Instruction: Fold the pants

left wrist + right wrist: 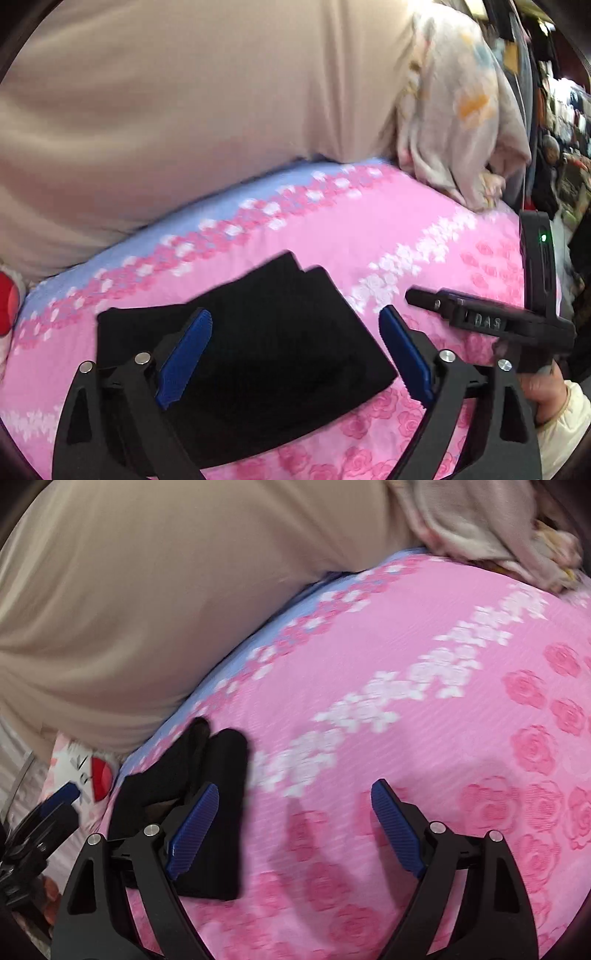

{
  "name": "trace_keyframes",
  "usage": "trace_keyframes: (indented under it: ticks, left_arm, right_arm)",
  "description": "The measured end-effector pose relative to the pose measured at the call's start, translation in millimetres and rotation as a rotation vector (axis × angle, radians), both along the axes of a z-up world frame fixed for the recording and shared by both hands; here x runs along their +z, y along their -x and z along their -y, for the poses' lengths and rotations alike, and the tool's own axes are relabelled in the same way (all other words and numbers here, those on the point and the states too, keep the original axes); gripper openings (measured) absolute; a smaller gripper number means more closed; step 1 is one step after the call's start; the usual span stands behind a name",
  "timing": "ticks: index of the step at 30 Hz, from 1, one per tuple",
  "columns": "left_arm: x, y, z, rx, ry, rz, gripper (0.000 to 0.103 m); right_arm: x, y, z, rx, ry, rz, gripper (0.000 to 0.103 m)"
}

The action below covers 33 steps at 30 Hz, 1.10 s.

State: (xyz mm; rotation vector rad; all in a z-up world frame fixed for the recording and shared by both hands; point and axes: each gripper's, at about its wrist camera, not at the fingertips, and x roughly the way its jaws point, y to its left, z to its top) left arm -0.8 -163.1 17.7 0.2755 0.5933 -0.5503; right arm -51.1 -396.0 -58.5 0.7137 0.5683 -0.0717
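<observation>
The black pants (273, 350) lie folded into a compact stack on the pink floral bed cover (424, 229). My left gripper (295, 328) is open and hovers over the stack, its blue pads on either side of it, holding nothing. In the right wrist view the pants (207, 812) lie at the lower left, beside and under the left finger. My right gripper (293, 799) is open and empty over the pink cover (406, 738), to the right of the pants. The right gripper's body (480, 321) shows at the right of the left wrist view.
A large beige cushion (166, 110) runs along the back of the bed. A crumpled pale floral blanket (458, 122) lies at the back right. A red and white soft item (92, 775) sits at the left edge. The left gripper's finger (62, 797) shows at far left.
</observation>
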Motion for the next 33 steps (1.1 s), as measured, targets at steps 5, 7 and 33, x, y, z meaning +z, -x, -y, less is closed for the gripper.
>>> trace_keyframes:
  ticks: [5, 7, 33]
  left_arm:
    - [8.6, -32.4, -66.1, 0.229, -0.004, 0.002, 0.090]
    - [0.4, -48.0, -94.6, 0.322, -0.024, -0.029, 0.090]
    - [-72.4, -88.7, -191.3, 0.613, -0.139, -0.131, 0.090]
  right_arm:
    - [22.5, -30.4, -48.9, 0.170, 0.063, -0.008, 0.085]
    - [23.8, -48.6, -64.6, 0.210, 0.106, -0.034, 0.090]
    - [80.1, -85.4, -111.2, 0.272, 0.332, -0.032, 0.036]
